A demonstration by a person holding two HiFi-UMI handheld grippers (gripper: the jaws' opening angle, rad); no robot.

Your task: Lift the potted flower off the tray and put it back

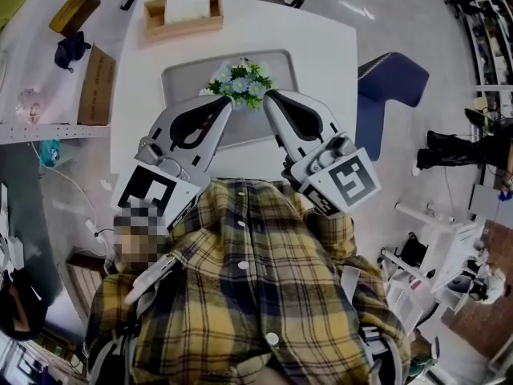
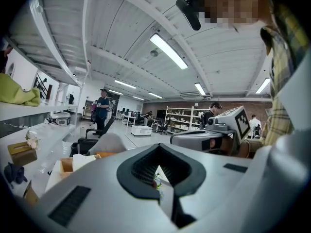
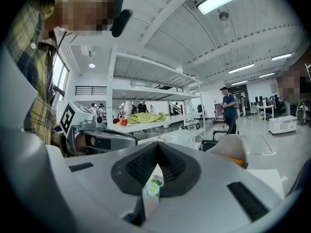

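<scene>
Seeing flower (image 1: pixel 240 81) seated on tray (image 1: pixel 183 74), flanked by left tongs (image 1: pixel 226 102) and right tongs (image 1: pixel 269 97), both pinched shut, empty. Fits pre-lift or post-return alike; keep tips level, off petals.

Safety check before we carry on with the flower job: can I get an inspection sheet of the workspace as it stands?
Surface: white table, no spill seen.
Job's things: potted flower stands on the grey tray, towards its far side.
Clutter: wooden tissue box at the table's far edge; cardboard box and dark cloth on the side bench.
Grippers: left gripper and right gripper both shut, holding nothing, tips at the flower's near side; contact cannot be told.
Cables: white cable left of the table.
Surroundings: blue chair at right; shelving beyond.
</scene>
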